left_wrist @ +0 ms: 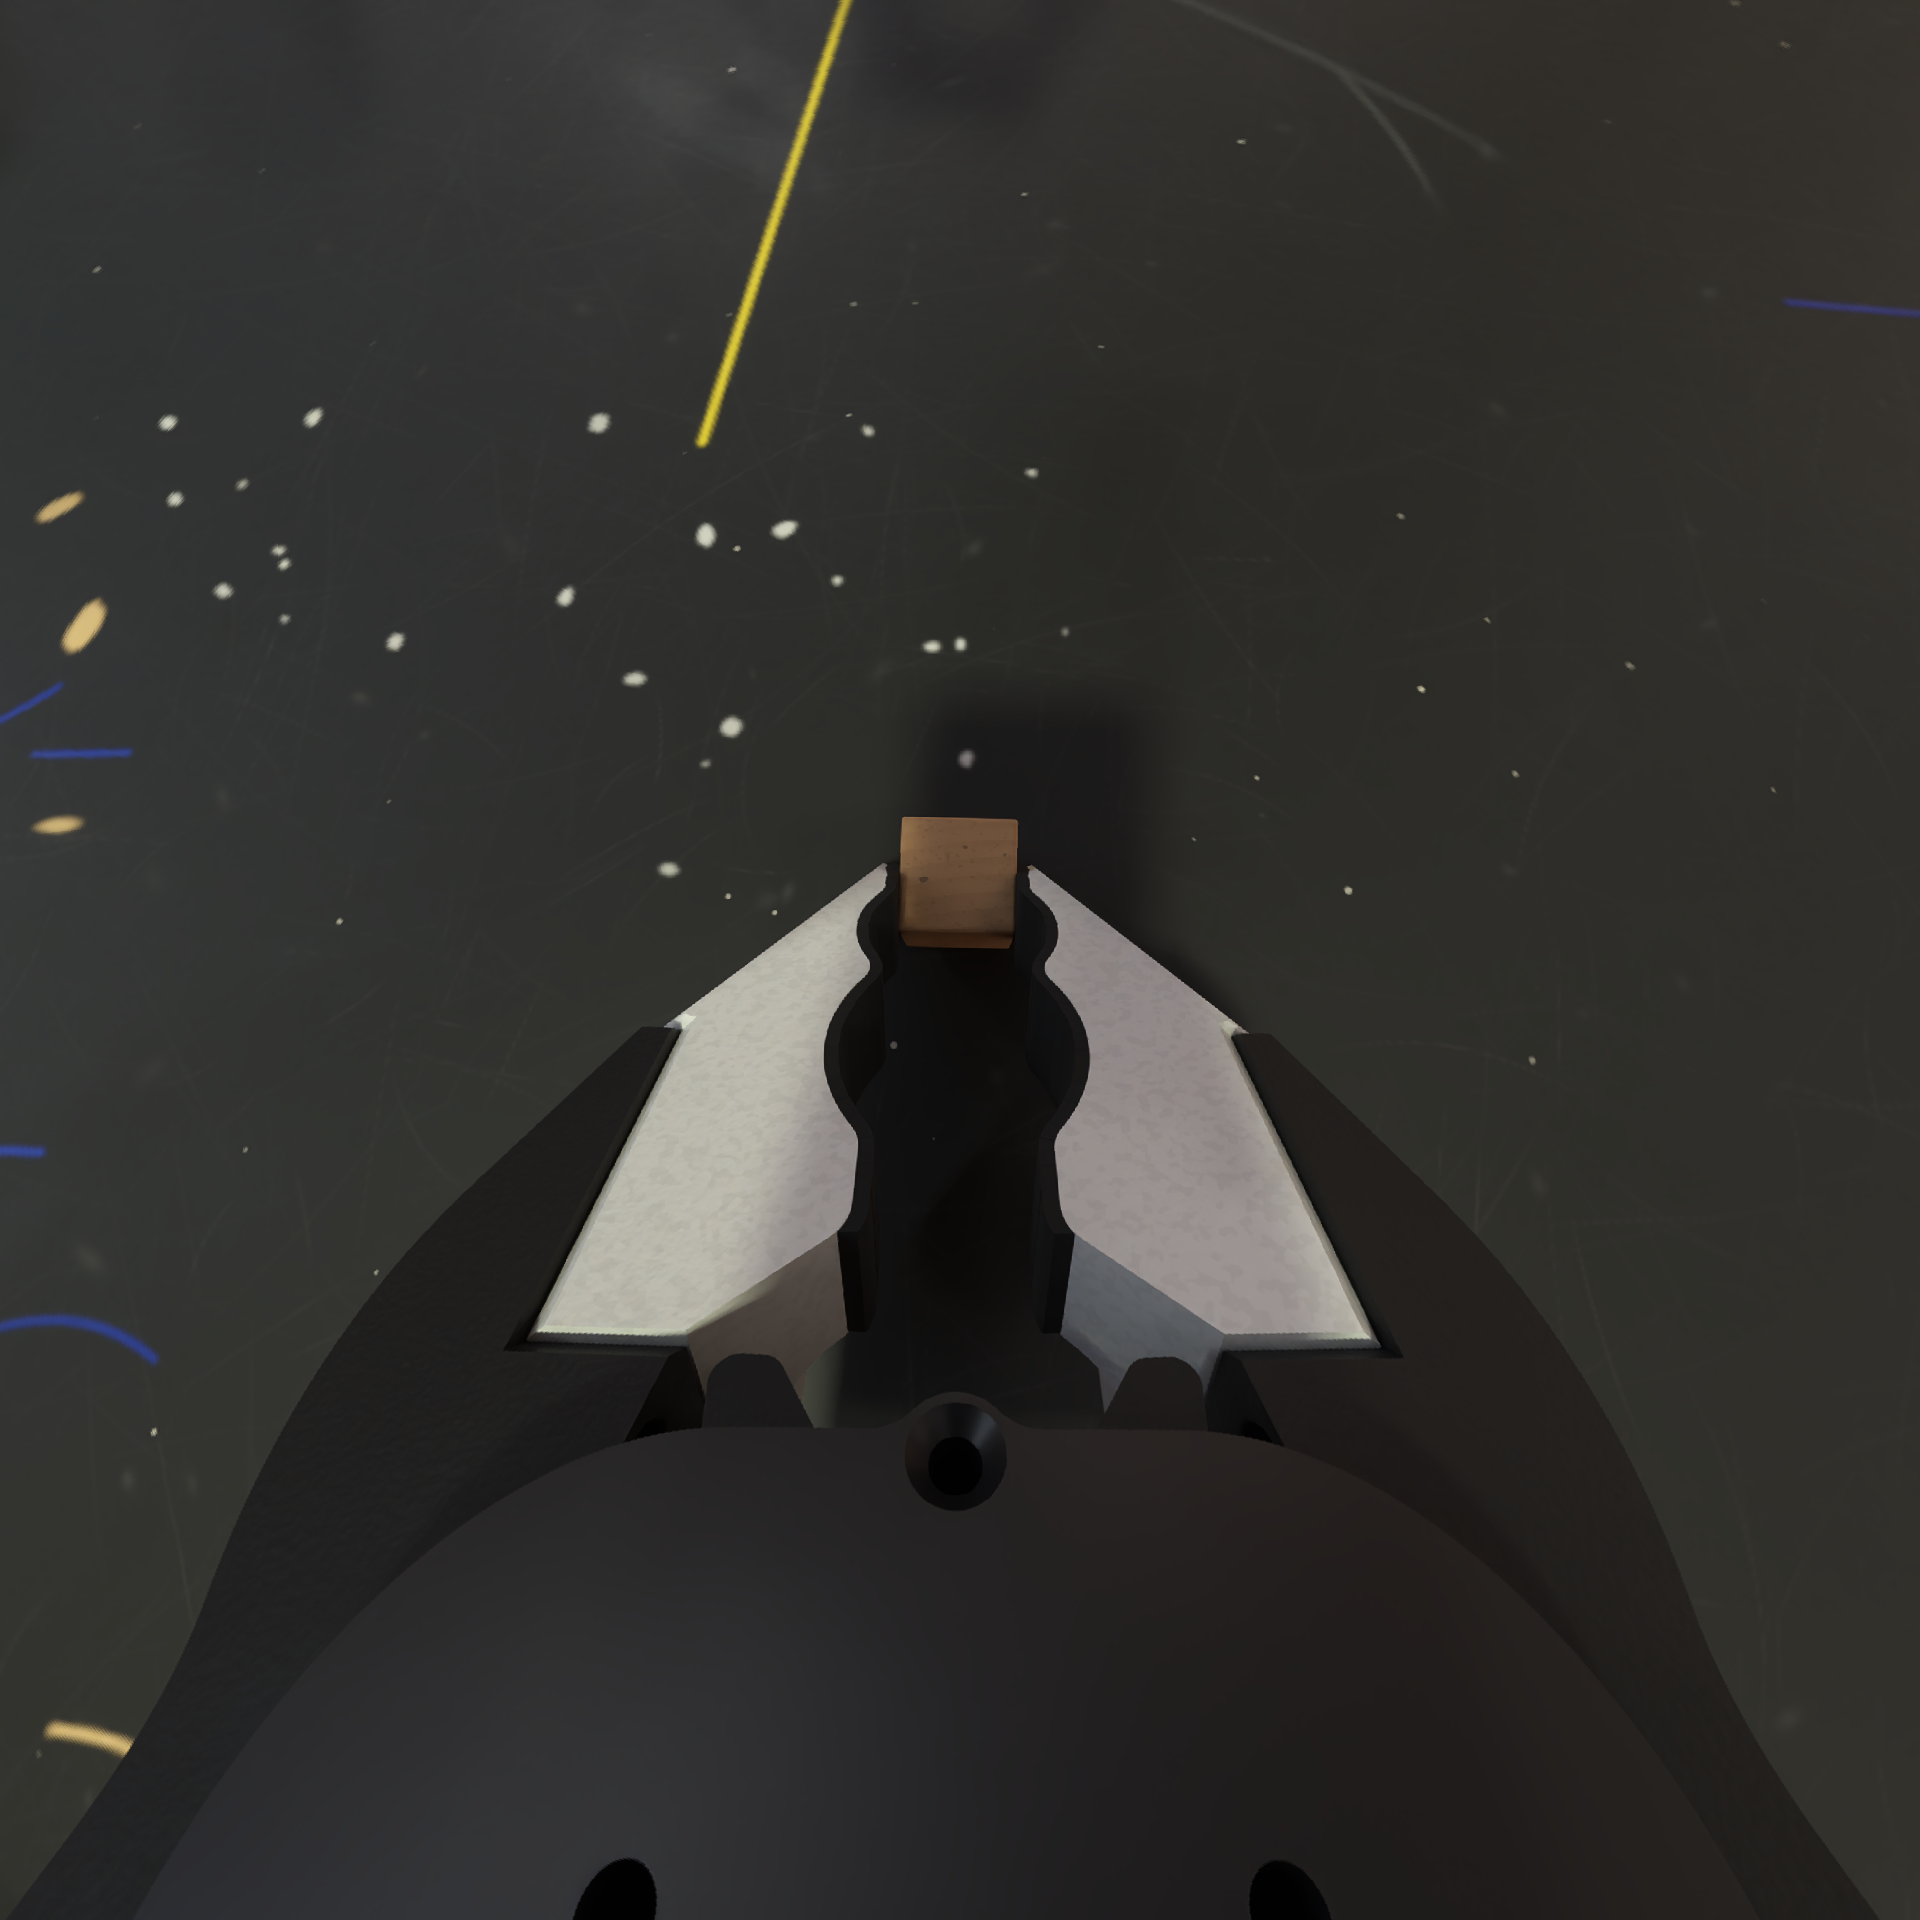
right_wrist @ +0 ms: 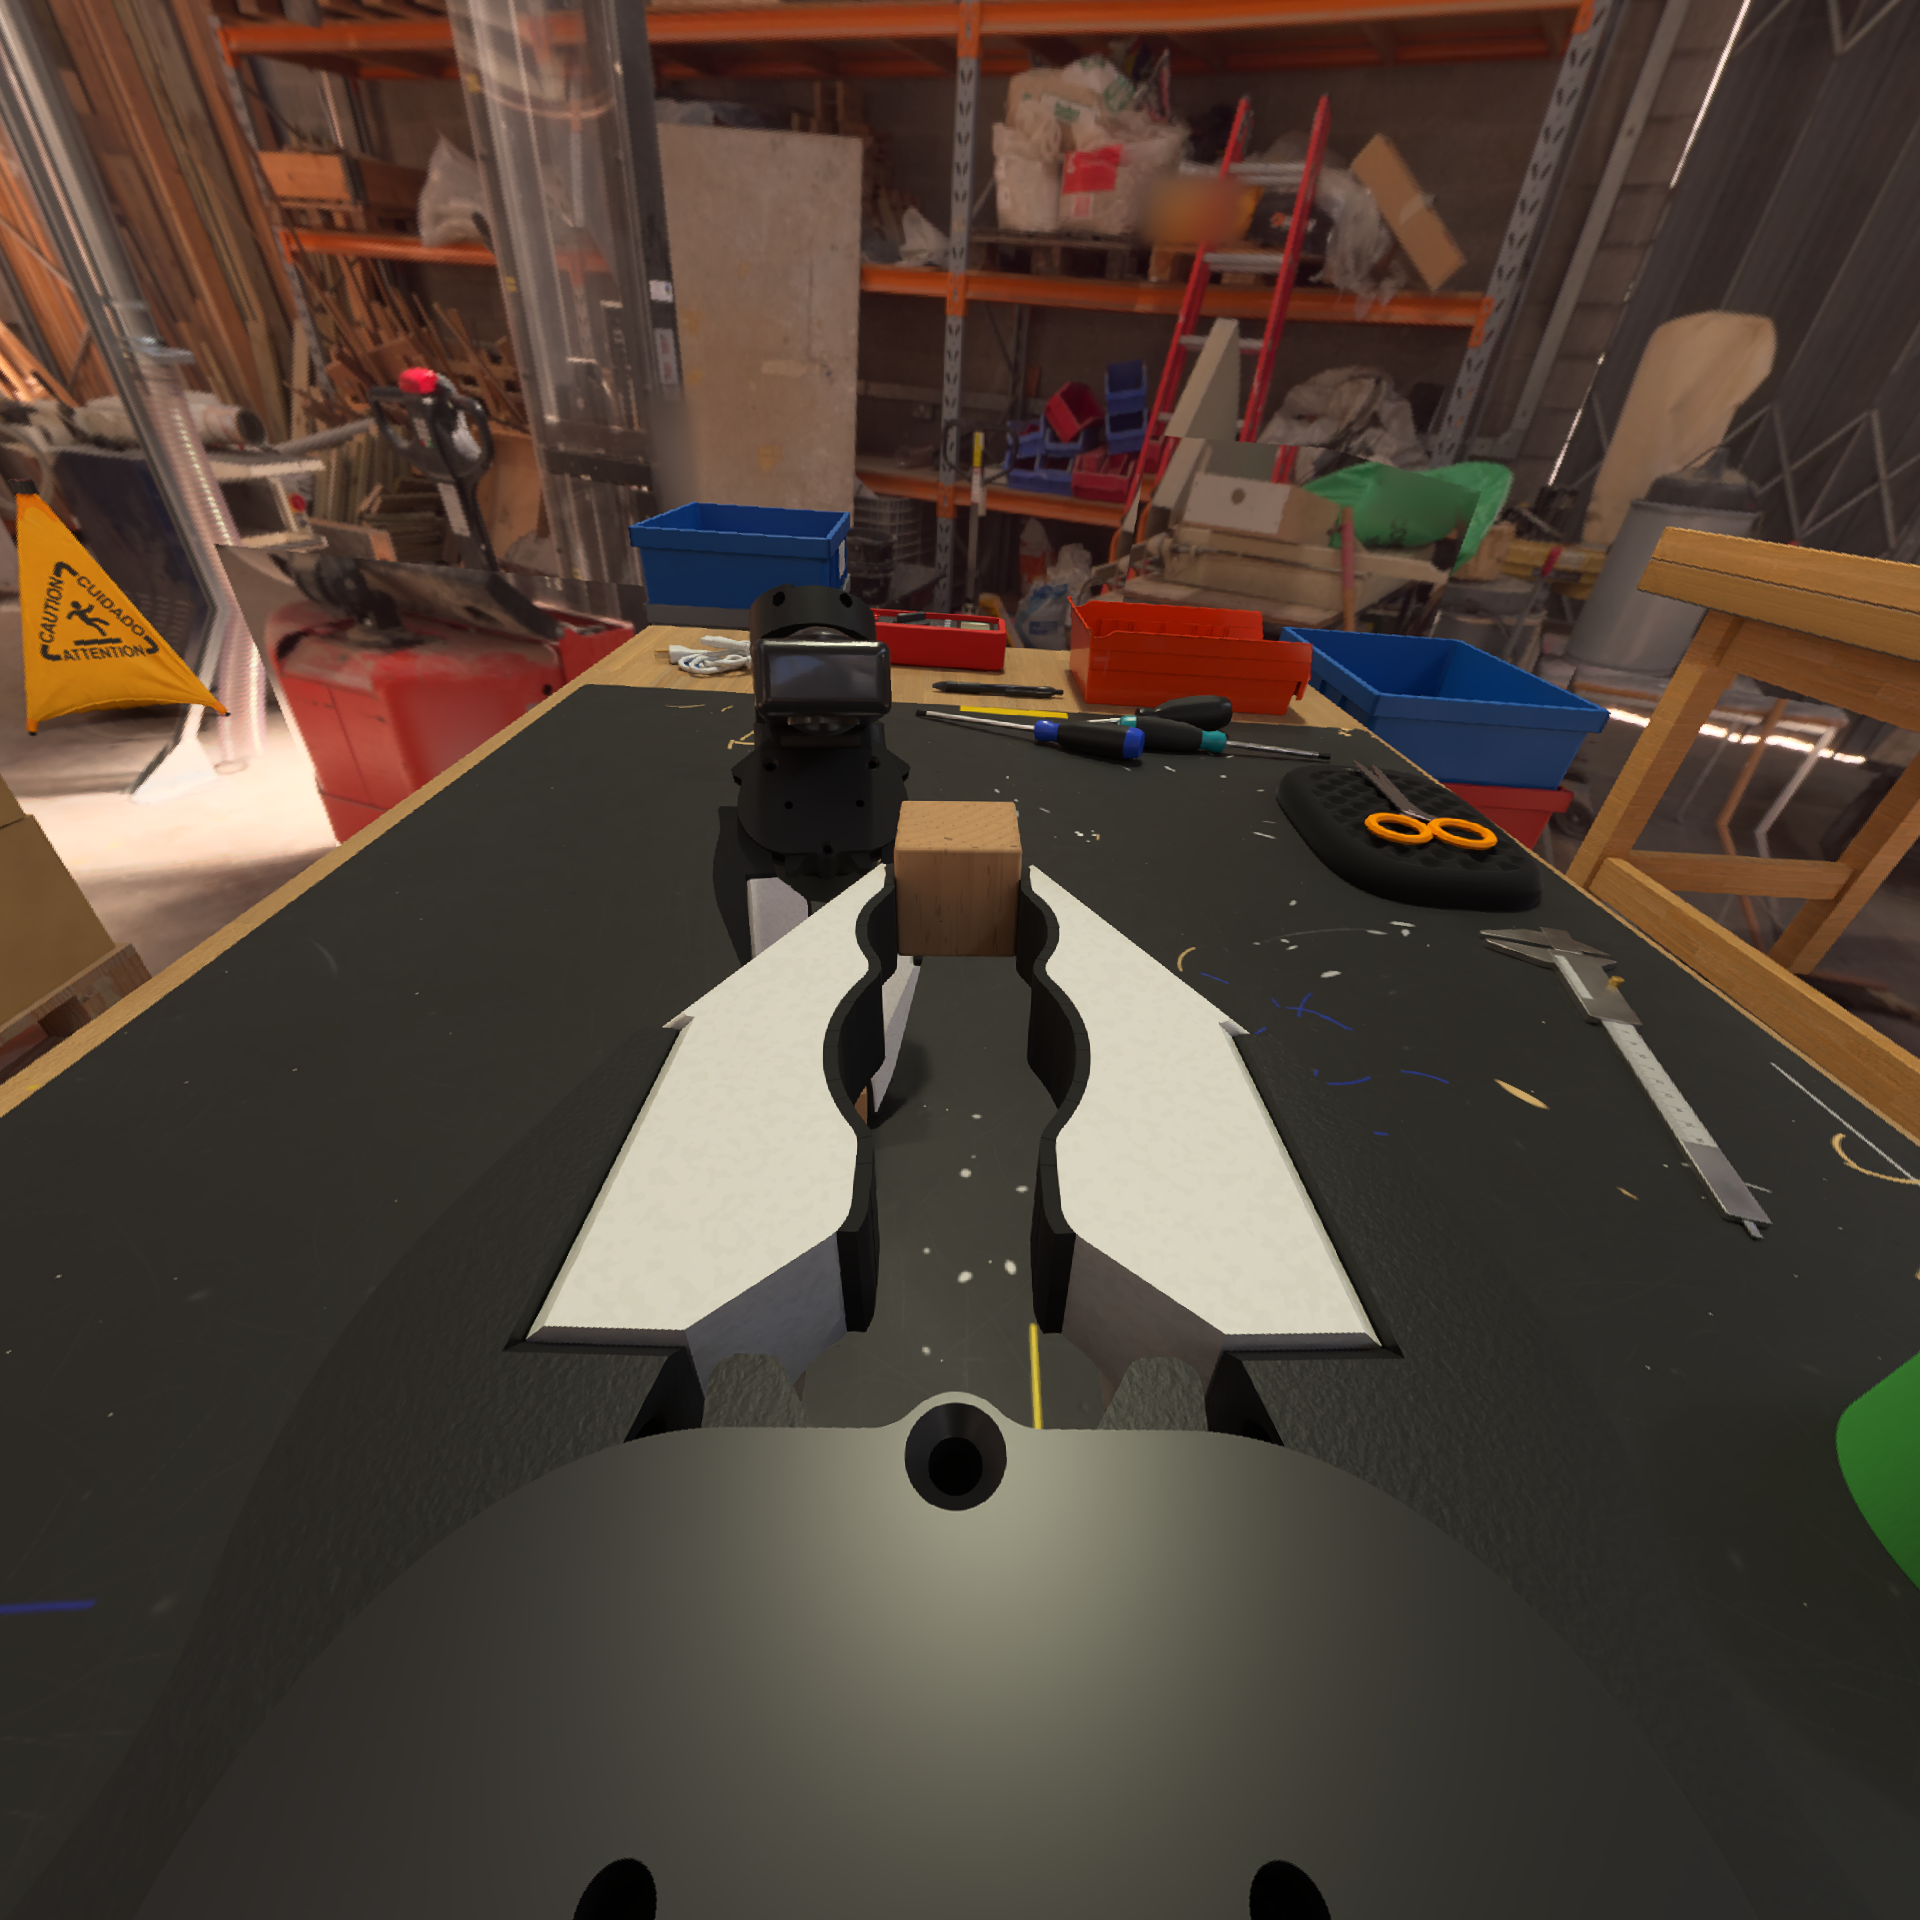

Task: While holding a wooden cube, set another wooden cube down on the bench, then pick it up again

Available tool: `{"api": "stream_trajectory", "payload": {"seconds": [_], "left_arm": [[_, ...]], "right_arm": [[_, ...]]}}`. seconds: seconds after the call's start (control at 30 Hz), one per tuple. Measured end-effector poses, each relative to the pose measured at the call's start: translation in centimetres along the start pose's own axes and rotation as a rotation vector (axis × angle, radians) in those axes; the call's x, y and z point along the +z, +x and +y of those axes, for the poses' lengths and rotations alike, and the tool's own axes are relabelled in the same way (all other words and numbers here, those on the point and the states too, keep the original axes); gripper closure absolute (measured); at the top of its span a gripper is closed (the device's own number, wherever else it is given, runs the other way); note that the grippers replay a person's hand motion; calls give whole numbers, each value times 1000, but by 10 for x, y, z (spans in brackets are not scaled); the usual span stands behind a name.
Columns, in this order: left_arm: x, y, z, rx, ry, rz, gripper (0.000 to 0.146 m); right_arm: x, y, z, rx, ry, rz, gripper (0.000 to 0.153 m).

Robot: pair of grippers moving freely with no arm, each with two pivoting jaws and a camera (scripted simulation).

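Note:
In the left wrist view my left gripper (left_wrist: 957,906) points down at the dark bench mat (left_wrist: 1351,520) and is shut on a small wooden cube (left_wrist: 956,878) at its fingertips, close over its own shadow. In the right wrist view my right gripper (right_wrist: 958,914) is shut on a second wooden cube (right_wrist: 956,878) and holds it level, well above the mat (right_wrist: 1195,1039). The left gripper's black body (right_wrist: 816,790) stands just beyond and to the left, fingers down. Its tips are mostly hidden behind my right gripper's left finger, with a sliver of its cube (right_wrist: 862,1107) showing.
Screwdrivers (right_wrist: 1132,732), orange-handled scissors on a black pad (right_wrist: 1429,831) and a metal caliper (right_wrist: 1621,1039) lie at the far right. Red (right_wrist: 1184,655) and blue bins (right_wrist: 1444,696) line the back edge. A wooden frame (right_wrist: 1766,665) stands right of the bench. A green object (right_wrist: 1881,1475) shows at the right edge.

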State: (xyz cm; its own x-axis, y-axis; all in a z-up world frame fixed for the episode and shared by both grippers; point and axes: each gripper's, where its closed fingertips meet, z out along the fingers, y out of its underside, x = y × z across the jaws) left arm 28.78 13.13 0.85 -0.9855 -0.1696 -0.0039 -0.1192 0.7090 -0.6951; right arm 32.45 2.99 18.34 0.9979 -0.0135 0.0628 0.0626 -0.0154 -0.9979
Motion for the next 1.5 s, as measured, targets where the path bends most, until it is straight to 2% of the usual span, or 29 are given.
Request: {"api": "stream_trajectory", "payload": {"seconds": [0.17,0.27,0.43,0.53,0.6,0.77,0.9,1.03,1.1,1.23,1.33,1.5], "left_arm": [[-3,-6,-1,-131,-64,-37,125],[-22,0,-15,-190,-116,0,125],[-80,-1,-37,-120,-349,-39,125],[-97,-4,-45,-24,-429,-70,125],[-88,-3,-42,6,-422,-73,125],[-34,1,-10,69,-244,-47,125],[-7,7,3,115,-131,-21,125],[1,11,-3,95,-61,24,125],[5,15,-6,91,-36,55,113],[8,15,-7,82,-3,70,109],[7,12,-7,69,3,58,125],[1,1,-5,-38,-52,-45,125]], "right_arm": [[0,0,-1,3,5,0,131],[0,-1,0,8,2,-6,131],[4,-3,3,15,-11,-26,131],[5,-4,4,11,-20,-26,131],[5,-5,3,6,-18,-28,131],[1,-5,-1,-6,-11,-19,131],[0,-5,-2,-10,-11,-18,131],[0,-5,-1,-11,-16,-19,131],[0,-5,-1,-10,-15,-19,131],[0,-4,-1,-10,-13,-20,131],[0,-4,0,-8,-15,-20,131],[0,-4,2,-5,-19,-22,131]]}}
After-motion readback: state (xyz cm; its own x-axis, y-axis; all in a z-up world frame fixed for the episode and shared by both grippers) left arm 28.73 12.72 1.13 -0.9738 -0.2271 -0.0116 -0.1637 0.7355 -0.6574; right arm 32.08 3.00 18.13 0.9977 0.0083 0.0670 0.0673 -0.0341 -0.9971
